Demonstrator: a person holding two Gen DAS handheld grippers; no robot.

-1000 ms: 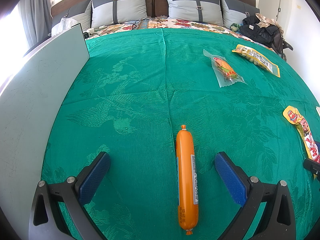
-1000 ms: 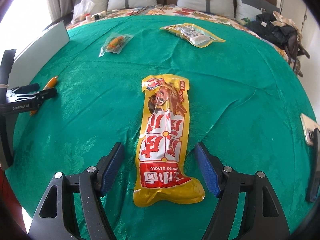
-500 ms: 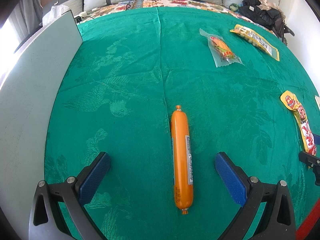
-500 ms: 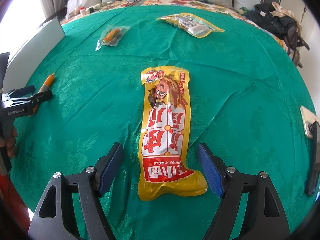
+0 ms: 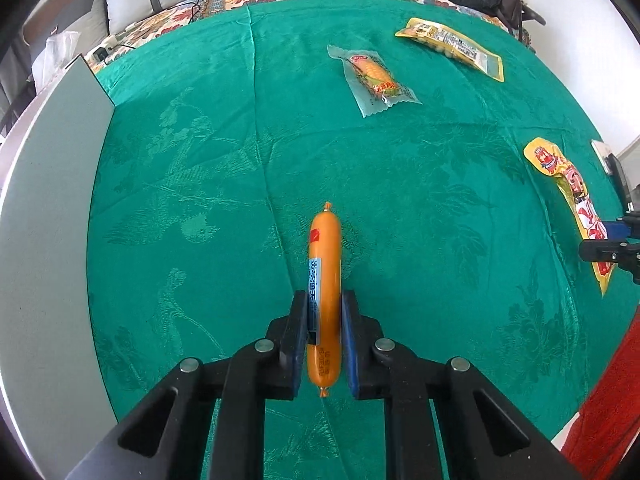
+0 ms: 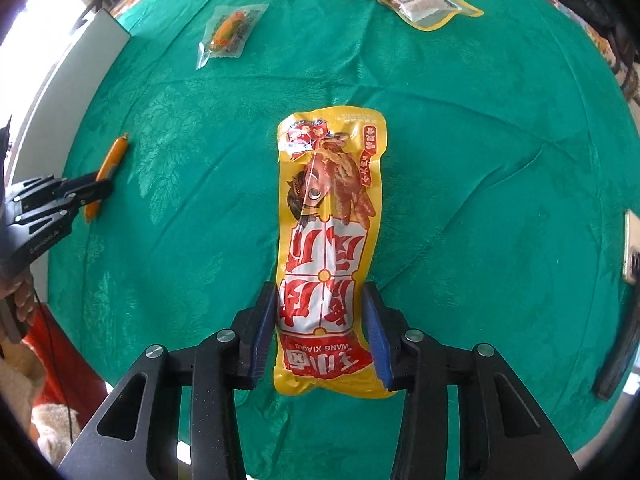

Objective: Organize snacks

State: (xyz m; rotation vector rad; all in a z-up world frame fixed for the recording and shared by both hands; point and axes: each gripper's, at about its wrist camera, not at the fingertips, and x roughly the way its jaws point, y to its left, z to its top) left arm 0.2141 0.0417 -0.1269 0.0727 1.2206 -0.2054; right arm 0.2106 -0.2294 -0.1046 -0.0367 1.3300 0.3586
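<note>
My left gripper [image 5: 324,300] is shut on an orange sausage stick [image 5: 324,264], which points away from me over the green cloth [image 5: 240,160]. My right gripper [image 6: 320,296] is shut on the lower half of a long yellow and red snack pack [image 6: 328,216]; its pads press both edges. The left gripper [image 6: 96,188] and the sausage [image 6: 110,164] show at the left of the right wrist view. The yellow and red pack [image 5: 576,200] and the right gripper's tip [image 5: 608,248] show at the right of the left wrist view.
A clear corn packet [image 5: 374,76] and a flat yellow snack bag [image 5: 452,46] lie further back on the cloth. A grey board [image 5: 44,200] runs along the left edge. A phone [image 6: 632,248] lies at the right edge. Pillows and a dark bag sit behind.
Both grippers were wide open around their snacks and have closed on them. The left one now grips the sausage, the right one grips the yellow and red pack.
</note>
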